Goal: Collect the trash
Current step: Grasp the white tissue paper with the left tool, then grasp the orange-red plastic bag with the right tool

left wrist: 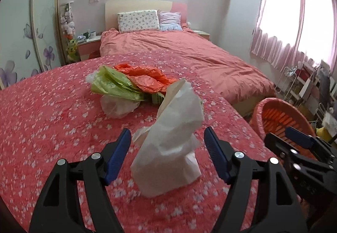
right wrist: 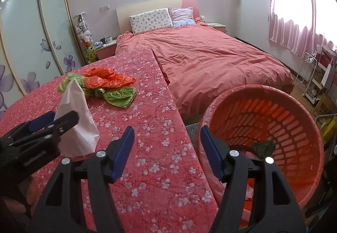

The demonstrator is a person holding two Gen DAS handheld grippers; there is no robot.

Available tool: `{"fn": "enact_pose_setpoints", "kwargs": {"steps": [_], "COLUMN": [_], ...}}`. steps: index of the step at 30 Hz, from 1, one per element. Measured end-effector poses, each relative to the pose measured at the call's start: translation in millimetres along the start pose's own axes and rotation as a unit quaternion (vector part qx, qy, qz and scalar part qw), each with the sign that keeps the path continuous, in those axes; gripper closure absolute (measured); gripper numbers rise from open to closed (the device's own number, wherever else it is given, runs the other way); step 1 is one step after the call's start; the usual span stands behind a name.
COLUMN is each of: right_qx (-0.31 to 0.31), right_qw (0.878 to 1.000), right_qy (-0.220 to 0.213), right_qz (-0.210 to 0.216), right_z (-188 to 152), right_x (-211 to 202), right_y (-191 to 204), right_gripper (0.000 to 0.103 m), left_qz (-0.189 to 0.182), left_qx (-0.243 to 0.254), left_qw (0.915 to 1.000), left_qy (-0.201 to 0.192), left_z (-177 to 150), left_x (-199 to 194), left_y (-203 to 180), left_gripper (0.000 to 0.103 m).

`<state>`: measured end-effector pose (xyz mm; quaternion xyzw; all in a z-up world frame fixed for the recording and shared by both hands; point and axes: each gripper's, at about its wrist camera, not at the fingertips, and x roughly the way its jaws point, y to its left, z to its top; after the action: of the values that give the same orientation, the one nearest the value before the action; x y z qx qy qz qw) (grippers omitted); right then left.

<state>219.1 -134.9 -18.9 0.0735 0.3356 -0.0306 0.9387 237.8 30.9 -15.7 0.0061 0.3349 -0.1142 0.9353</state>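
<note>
Judging from the two wrist views, the step in hand was taken to be the pickup of the next piece of trash, with some of it already in the basket (right wrist: 294, 106). The left tongs (left wrist: 167, 139) were seen spread, their blue pads to either side of a crumpled white bag (left wrist: 172, 138) on the flowered cloth (left wrist: 42, 127); the pads did not press on it, a gap showing on each side, so the bag was counted as not gripped. The right tongs (right wrist: 167, 138) were likewise spread and nothing was pinched in them; they were pointed at the cloth's edge, with the basket just to their right and below. Inside the basket a dark green scrap (right wrist: 263, 147) and something pink were made out near the bottom. Well beyond the left tongs, past the white bag, a heap of more trash was left: a green bag (left wrist: 113, 85), an orange bag (left wrist: 145, 77) lying against it, and a clear bag (left wrist: 118, 106) nearest the tongs. The next move was judged to call for the left pads to be closed on the white bag's middle, where it was bulkiest, and for a firm but light squeeze, since thin crumpled film was expected to slip or tear. A carry to the right over the basket rim would then be needed.
</note>
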Motion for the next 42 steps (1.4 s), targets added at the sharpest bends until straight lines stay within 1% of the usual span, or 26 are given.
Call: {"fn": "enact_pose_setpoints", "kwargs": {"steps": [2, 3, 5, 6, 7, 9, 13, 17, 22, 25, 31, 33, 35, 37, 39, 42], "right_qx": [0.000, 0.000, -0.002, -0.002, -0.003, -0.005, -0.015, -0.028, -0.042, -0.049, -0.066, -0.066, -0.065, -0.065, -0.062, -0.065], "right_qw": [1.000, 1.000, 1.000, 1.000, 1.000, 1.000, 1.000, 0.999, 0.999, 0.998, 0.996, 0.996, 0.997, 0.997, 0.997, 0.996], "right_qy": [0.001, 0.002, 0.002, 0.002, 0.002, 0.002, 0.001, 0.000, -0.001, -0.002, -0.008, -0.012, -0.010, 0.000, 0.012, 0.022], "right_qz": [-0.001, -0.002, -0.003, -0.004, -0.004, -0.001, 0.005, 0.016, 0.031, 0.043, 0.053, 0.051, 0.048, 0.047, 0.051, 0.056], "right_z": [0.4, 1.1, 2.0, 2.5, 3.1, 4.6, 10.0, 16.6, 27.7, 40.6, 69.9, 83.2, 93.1, 102.3, 108.4, 110.8], "right_x": [1.4, 2.0, 3.1, 4.0, 4.7, 6.2, 10.4, 16.2, 28.2, 42.3, 73.2, 89.2, 104.4, 124.5, 139.9, 156.3], "right_y": [-0.3, -0.6, -0.7, 0.0, 0.9, 4.5, 18.5, 37.0, 62.5, 83.1, 114.4, 122.6, 128.3, 134.3, 138.2, 144.8], "right_gripper": [0.039, 0.039, 0.039, 0.039, 0.039, 0.039, 0.039, 0.039, 0.039, 0.039, 0.040, 0.041, 0.045, 0.050, 0.052, 0.053], "left_qz": [0.000, 0.000, -0.005, -0.006, -0.008, -0.012, -0.006, 0.003, 0.032, 0.059, 0.087, 0.091, 0.093, 0.095, 0.094, 0.093], "left_qx": [0.001, -0.001, -0.005, -0.006, -0.006, -0.014, -0.020, -0.043, -0.062, -0.073, -0.101, -0.107, -0.110, -0.111, -0.113, -0.119], "left_qw": [1.0000, 0.9999, 0.9998, 0.9999, 0.9999, 0.9998, 0.9998, 0.9990, 0.9970, 0.9947, 0.9900, 0.9890, 0.9884, 0.9881, 0.9878, 0.9874], "left_qy": [0.009, 0.016, 0.016, 0.012, 0.011, 0.006, -0.002, -0.014, -0.034, -0.044, -0.046, -0.046, -0.047, -0.048, -0.049, -0.048], "left_z": [0.9, 0.5, -1.8, -2.2, -2.7, -3.0, -2.6, 1.3, 5.1, 8.0, 11.4, 13.0, 14.4, 16.8, 16.0, 18.6], "left_x": [6.5, 9.7, 8.8, 5.6, 3.5, -2.8, -11.0, -22.1, -36.8, -41.7, -38.6, -35.5, -32.7, -28.9, -27.8, -22.1], "left_y": [2.3, 4.2, 9.3, 11.9, 12.7, 21.5, 39.6, 65.2, 98.7, 124.2, 160.2, 167.7, 172.5, 173.9, 175.6, 181.6], "left_gripper": [0.039, 0.048, 0.052, 0.067, 0.069, 0.070, 0.074, 0.075, 0.075, 0.075, 0.075, 0.075, 0.075, 0.075, 0.075, 0.075]}}
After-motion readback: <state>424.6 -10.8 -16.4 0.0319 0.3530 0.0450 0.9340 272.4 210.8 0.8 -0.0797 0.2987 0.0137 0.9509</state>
